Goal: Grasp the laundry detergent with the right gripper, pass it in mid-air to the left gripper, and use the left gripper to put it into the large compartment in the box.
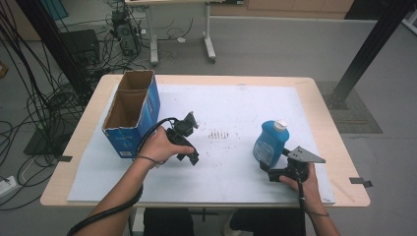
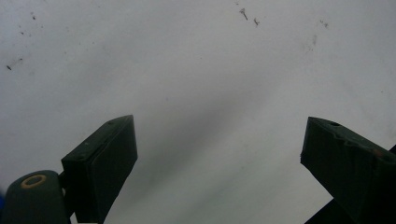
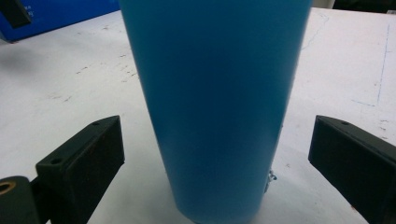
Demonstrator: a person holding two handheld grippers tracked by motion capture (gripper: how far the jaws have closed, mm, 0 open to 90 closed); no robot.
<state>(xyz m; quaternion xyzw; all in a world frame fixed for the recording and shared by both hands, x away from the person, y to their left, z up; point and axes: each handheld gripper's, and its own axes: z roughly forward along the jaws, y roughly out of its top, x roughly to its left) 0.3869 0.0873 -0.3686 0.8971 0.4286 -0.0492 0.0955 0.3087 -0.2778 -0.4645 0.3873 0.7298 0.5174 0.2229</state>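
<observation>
A blue bottle with a white cap stands upright on the white sheet at the right. My right gripper sits just in front of it, jaws wide. In the right gripper view the blue bottle rises between the two black jaws with a gap on each side, my right gripper open around it. My left gripper rests low over the sheet left of centre, pointing down at it. In the left gripper view my left gripper is open over bare white sheet, nothing between its jaws.
A blue cardboard box with two open compartments stands at the table's left, close to the left hand. The white sheet covers most of the wooden table, with smudges near the middle. Cables and table legs lie on the floor beyond.
</observation>
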